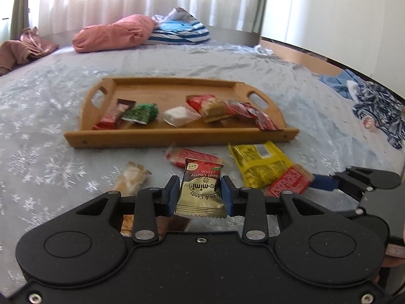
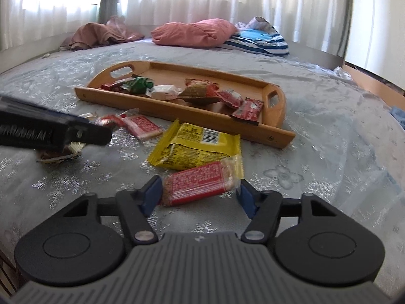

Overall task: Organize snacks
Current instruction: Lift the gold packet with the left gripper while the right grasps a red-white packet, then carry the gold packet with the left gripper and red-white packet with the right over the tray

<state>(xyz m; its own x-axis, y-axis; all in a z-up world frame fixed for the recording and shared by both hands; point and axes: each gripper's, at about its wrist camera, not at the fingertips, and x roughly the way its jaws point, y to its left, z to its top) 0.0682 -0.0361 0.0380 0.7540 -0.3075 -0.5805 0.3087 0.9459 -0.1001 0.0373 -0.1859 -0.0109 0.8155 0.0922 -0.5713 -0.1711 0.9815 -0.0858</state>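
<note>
Crosswise, red snack bar spanning right hand-held gripper, clear end rightward

"Sweet Cherry Drop" on candy packet

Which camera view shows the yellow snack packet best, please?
The right wrist view: the yellow packet lies unobstructed, barcode visible. In the left wrist view, the yellow packet sits off-centre, its near corner overlapped by a red bar.

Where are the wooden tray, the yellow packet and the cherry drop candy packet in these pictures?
wooden tray (image 1: 177,138): left wrist view, on its near side wall.
yellow packet (image 2: 195,149): right wrist view, on the middle of the wrapper.
cherry drop candy packet (image 1: 201,185): left wrist view, on its centre, between the blue pads.
</note>
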